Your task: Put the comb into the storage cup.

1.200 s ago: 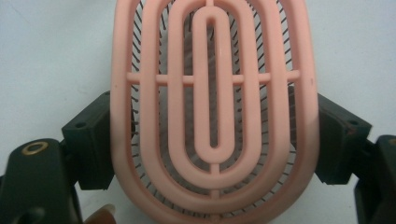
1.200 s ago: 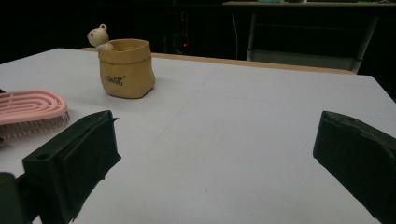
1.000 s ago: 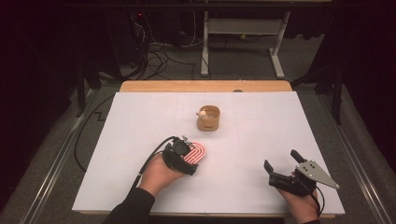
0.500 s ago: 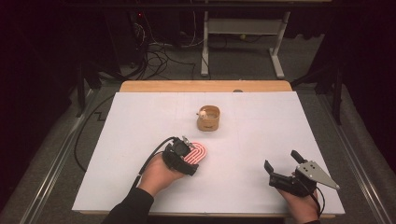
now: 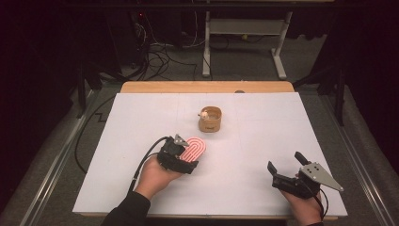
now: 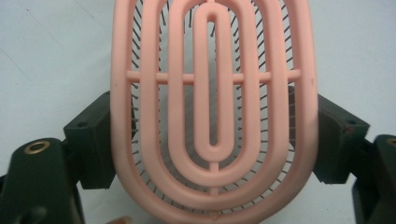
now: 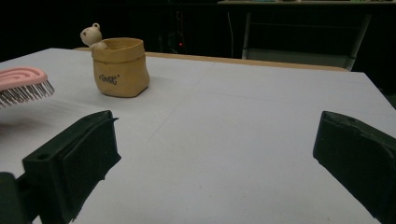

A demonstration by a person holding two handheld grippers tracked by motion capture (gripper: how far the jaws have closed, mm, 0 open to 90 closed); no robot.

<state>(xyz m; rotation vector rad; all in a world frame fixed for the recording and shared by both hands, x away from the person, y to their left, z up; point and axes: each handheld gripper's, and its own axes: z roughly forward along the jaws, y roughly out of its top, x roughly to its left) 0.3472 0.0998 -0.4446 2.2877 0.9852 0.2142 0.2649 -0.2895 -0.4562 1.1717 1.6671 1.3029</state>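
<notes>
Left tongs [image 5: 181, 157] clamped on the pink vented hairbrush [image 5: 194, 148], jaws pressing its two long edges; bristles face down, head held just above the white worktop [image 5: 254, 141], near-left of centre. Against the frames a second and half a second back, brush and left hand sit in the same spot: grip made, no carry begun. Right tongs [image 5: 287, 174] wide apart, holding nothing, parked near-right, unchanged. Small tan pot with a bear figure [image 5: 210, 119] stands farther off, beyond the brush, well apart. Judgement: the lift or carry comes next.
</notes>
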